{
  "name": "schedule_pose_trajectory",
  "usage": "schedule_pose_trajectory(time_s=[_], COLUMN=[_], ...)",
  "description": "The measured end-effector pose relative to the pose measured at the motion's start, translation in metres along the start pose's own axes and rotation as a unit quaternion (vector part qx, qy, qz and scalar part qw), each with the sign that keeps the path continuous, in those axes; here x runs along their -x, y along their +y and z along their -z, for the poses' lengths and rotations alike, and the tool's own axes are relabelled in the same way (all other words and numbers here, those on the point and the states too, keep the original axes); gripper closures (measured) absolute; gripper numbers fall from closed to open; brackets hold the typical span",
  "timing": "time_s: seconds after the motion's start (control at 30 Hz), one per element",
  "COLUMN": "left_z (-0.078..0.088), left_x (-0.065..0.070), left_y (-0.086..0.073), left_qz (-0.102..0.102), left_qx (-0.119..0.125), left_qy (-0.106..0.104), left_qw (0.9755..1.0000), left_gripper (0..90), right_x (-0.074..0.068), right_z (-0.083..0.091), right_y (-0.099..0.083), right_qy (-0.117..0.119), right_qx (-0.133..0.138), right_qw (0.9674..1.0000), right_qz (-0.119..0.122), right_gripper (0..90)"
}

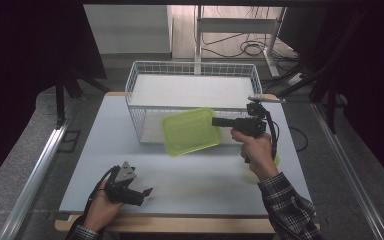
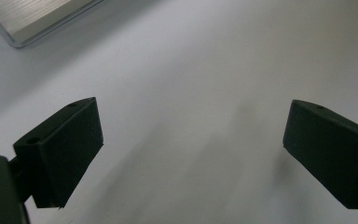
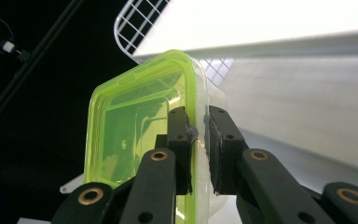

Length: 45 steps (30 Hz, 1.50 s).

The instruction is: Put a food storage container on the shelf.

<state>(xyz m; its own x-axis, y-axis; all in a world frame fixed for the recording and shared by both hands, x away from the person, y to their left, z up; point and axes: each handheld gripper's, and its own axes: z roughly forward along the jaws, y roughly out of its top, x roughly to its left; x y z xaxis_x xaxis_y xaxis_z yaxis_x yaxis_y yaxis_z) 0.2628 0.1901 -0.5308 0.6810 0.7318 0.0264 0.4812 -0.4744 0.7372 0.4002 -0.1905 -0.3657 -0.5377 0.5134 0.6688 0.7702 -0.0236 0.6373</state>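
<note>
White wire basket (image 1: pixel 145 80) stands at the table's (image 1: pixel 80 150) far edge; cables (image 1: pixel 240 47) lie on the floor beyond.

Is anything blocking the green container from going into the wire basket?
Only the wire basket's own near wall. The right hand-held gripper holds the green container by its edge, in front of that wall near rim height. Inside, the white floor looks bare.
</note>
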Motion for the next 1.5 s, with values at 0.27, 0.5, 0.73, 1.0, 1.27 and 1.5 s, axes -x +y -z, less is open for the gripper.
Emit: schedule_pose_trajectory(time_s=[0.27,0.5,0.73,1.0,1.27,1.5], left_z=[0.003,0.003,0.004,0.003,0.003,0.003], left_x=[-0.003,-0.003,-0.003,-0.003,-0.003,-0.003], left_y=[0.000,0.000,0.000,0.000,0.000,0.000], left_qz=[0.015,0.015,0.016,0.016,0.017,0.016], left_qx=[0.015,0.016,0.018,0.018,0.015,0.015], left_qy=[-0.011,-0.013,-0.013,-0.013,-0.012,-0.012], left_qw=[0.9997,0.9997,0.9996,0.9996,0.9997,0.9997], left_gripper=[3.7,3.5,3.5,3.5,3.5,3.5], right_x=[-0.009,-0.015,-0.017,-0.015,-0.010,-0.002], right_z=[-0.001,-0.002,-0.002,-0.008,-0.015,-0.022], right_y=[0.024,0.047,0.067,0.087,0.099,0.103], right_qy=[0.007,-0.006,-0.029,-0.059,-0.087,-0.114], right_qx=[0.015,0.033,0.053,0.071,0.082,0.086], right_qw=[0.9999,0.9994,0.9981,0.9958,0.9928,0.9897], right_qz=[-0.002,0.006,0.006,0.003,0.002,-0.002], right_gripper=[80.2,80.2,80.2,80.2,80.2,80.1])
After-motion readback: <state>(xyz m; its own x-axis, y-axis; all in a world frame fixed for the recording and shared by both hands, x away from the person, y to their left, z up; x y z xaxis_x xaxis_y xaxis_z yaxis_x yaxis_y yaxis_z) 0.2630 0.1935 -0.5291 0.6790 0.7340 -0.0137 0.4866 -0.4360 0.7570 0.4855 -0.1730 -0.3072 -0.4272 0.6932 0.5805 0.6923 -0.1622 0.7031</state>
